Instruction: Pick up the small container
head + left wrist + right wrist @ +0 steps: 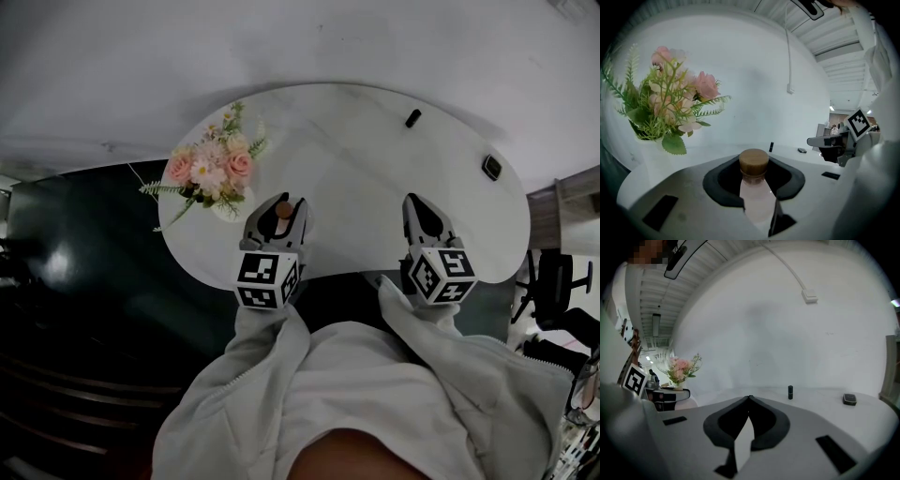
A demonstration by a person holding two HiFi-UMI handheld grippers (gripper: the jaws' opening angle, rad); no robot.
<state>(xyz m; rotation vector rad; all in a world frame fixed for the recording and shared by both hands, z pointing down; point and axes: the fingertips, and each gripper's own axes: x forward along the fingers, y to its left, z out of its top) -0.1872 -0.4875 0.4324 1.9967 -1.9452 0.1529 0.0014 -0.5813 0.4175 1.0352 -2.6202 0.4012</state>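
Observation:
The small container (pixel 755 197) is a pale pink bottle with a brown cork top (pixel 753 162). It stands upright between the black pads of my left gripper (pixel 753 165), which is shut on it. In the head view the left gripper (pixel 281 210) is over the near edge of the white table (pixel 375 155), and the cork (pixel 283 209) shows at its tips. My right gripper (pixel 418 202) hovers to the right, apart from the bottle. In the right gripper view its jaws (pixel 749 397) are shut, tips touching, with nothing between them.
A bouquet of pink flowers (pixel 212 169) in a white vase stands at the table's left, close to the left gripper. A small black cylinder (pixel 412 117) and a flat dark object (pixel 491 167) lie at the far right. A black chair (pixel 553 281) stands right of the table.

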